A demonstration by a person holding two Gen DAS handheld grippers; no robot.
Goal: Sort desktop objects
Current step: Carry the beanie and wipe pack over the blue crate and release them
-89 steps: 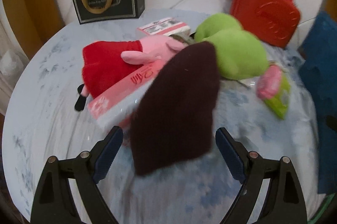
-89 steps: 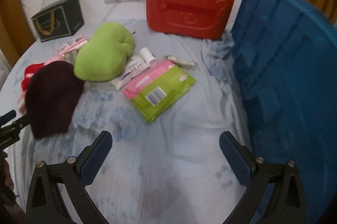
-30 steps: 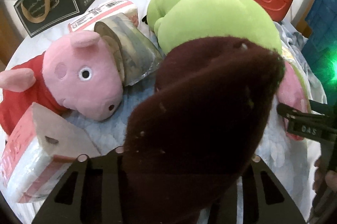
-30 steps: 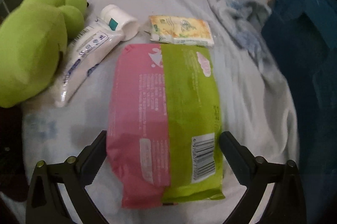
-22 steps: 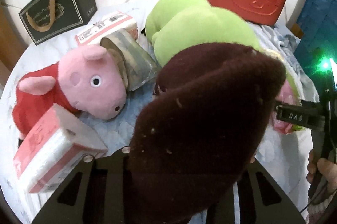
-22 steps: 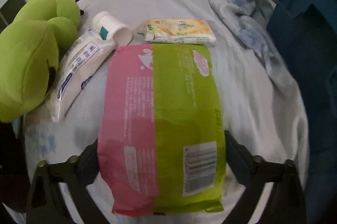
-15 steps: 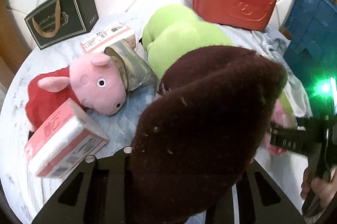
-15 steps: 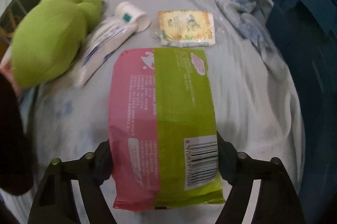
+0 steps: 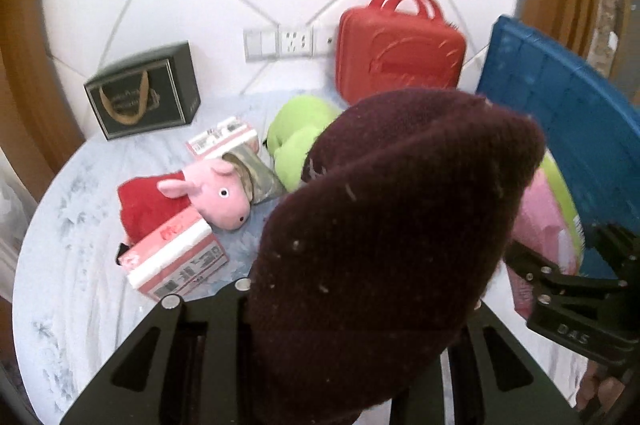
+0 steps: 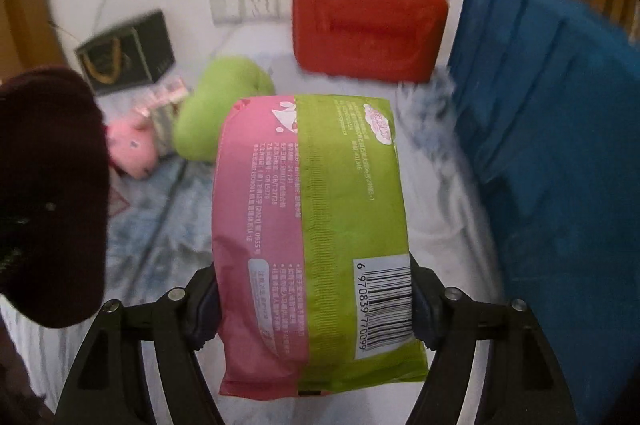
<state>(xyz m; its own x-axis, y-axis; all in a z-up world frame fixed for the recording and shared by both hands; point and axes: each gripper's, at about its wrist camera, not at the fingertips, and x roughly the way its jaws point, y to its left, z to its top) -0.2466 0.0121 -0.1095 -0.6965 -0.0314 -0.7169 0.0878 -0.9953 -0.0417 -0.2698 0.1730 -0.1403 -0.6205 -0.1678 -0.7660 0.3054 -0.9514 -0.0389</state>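
We hold the dark maroon knit hat (image 9: 384,241) pinched in our left hand-held gripper (image 9: 352,309), lifted clear of the counter (image 9: 80,225). Our right hand-held gripper (image 10: 314,305), its jaws just closing, clamps the pink-and-green packet (image 10: 312,225) by both long edges. The counter's near edge is bare; the blue crate (image 10: 560,145) walls its right edge.
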